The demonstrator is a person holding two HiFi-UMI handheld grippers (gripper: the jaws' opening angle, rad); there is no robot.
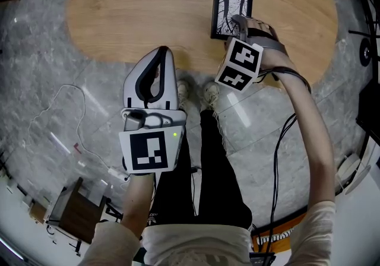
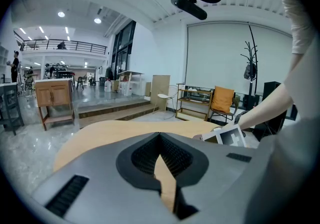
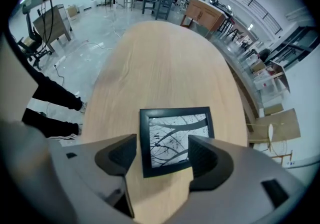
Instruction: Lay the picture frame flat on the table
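Observation:
The black picture frame [image 1: 229,10] with a grey branch print lies flat on the oval wooden table [image 1: 130,9], near its right end. My right gripper [image 1: 238,21] hangs just above the frame's near edge and points steeply down. In the right gripper view the frame [image 3: 172,135] shows between the two spread fingers [image 3: 120,155], and neither pad presses on it; the right gripper [image 3: 161,155] is open. My left gripper [image 1: 164,51] hovers at the table's near edge, left of the frame, with its tips together and nothing in them. The left gripper [image 2: 160,140] looks level across the tabletop.
The person's legs and shoes [image 1: 196,95] stand at the table's near edge. A white cable [image 1: 65,110] trails over the marble floor at left, and a small wooden stool [image 1: 74,208] stands lower left. Beyond the table are a chair with an orange cushion [image 2: 222,100] and a coat rack [image 2: 250,63].

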